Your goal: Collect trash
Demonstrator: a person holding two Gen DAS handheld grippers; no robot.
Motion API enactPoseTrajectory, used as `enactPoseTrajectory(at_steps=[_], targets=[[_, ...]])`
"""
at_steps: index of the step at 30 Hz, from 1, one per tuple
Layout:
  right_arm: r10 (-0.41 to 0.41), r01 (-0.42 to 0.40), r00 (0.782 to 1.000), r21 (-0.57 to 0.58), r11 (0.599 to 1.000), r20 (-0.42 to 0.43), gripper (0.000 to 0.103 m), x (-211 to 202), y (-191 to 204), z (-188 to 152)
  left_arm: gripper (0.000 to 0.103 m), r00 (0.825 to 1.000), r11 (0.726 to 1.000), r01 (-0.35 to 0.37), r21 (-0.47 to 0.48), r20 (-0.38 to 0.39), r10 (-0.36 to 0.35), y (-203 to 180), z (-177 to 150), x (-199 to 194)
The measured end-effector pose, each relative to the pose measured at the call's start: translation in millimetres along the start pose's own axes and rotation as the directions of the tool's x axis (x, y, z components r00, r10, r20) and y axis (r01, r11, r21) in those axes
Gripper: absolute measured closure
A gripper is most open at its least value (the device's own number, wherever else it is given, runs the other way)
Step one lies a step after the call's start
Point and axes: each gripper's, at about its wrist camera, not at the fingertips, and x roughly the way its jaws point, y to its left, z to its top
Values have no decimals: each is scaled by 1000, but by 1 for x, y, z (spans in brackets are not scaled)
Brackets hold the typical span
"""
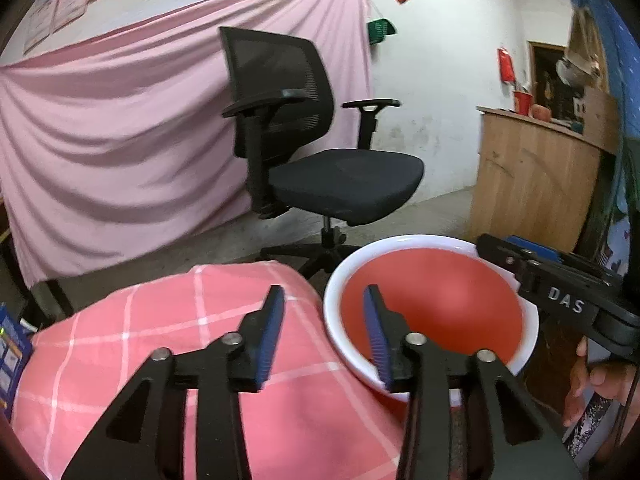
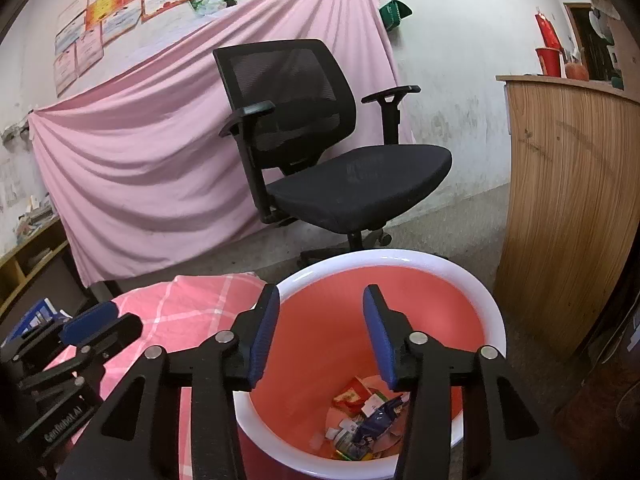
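My left tongs (image 1: 324,312) part open, empty, over pink checked cloth (image 1: 168,320), my right tongs (image 2: 320,316) part open, empty, above red bin (image 2: 400,258), wrappers (image 2: 368,420) at bottom

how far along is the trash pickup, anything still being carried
Done: wrappers already lie at the bottom of the bin. In hand: nothing; the right gripper is over the bin and the left gripper by its rim, both open and empty. Left: no loose trash shows on the pink checked cloth in these views.
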Motion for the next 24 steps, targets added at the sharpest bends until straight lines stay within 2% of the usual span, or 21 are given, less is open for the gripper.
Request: enactPoseTrajectory(at_steps=[5, 7, 11, 15, 16, 18, 21, 24], targets=[[-26, 26, 999, -24, 999, 21, 44, -2, 4, 0, 57, 999, 995, -48, -90, -2, 48, 26, -5, -10], [-32, 32, 999, -28, 999, 22, 34, -1, 4, 0, 52, 998, 989, -69, -131, -15, 68, 37, -8, -12], [-44, 45, 999, -43, 998, 23, 26, -1, 8, -3, 44, 996, 973, -91, -214, -24, 88, 54, -11, -20], [-36, 38, 998, -47, 998, 43, 10, -5, 9, -4, 18, 991, 952, -131, -278, -16, 132, 68, -14, -29], [-34, 37, 998, -46, 998, 51, 6, -6, 9, -3, 17, 990, 947, -139, -288, -7, 143, 70, -14, -33], [-27, 30, 997, -43, 999, 74, 1, -11, 10, -4, 15, 987, 942, -149, -301, 16, 161, 74, -15, -42], [-18, 22, 995, -37, 999, 103, 0, -15, 13, -4, 6, 980, 941, -170, -293, 48, 192, 78, -15, -55], [-12, 17, 990, -35, 999, 138, 0, -20, 18, -5, 4, 969, 941, -190, -280, 99, 225, 80, -19, -68]])
